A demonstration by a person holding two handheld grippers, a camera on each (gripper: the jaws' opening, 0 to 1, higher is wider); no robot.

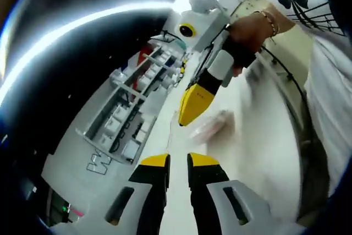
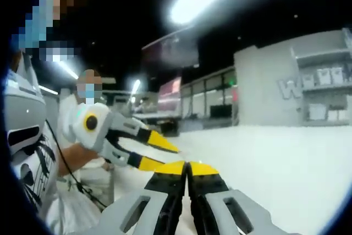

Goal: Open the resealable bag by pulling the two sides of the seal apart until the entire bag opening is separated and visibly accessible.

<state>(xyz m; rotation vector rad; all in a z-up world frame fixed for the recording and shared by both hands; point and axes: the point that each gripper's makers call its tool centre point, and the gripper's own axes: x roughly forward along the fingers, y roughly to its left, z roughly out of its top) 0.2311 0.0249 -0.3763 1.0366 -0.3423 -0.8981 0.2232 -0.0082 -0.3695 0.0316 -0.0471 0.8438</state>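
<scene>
Blurred bag (image 1: 214, 125) lies beside right gripper (image 1: 193, 105) on white table (image 1: 258, 152).

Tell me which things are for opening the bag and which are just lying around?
For the job: blurry bag, left gripper, right gripper.
Just around: shelf unit with bins, white table.

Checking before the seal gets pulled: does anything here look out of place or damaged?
Nothing stands out. The bag lies on the white table, too blurred to judge its seal; the shut right tool is near it, and the left tool is open.
</scene>
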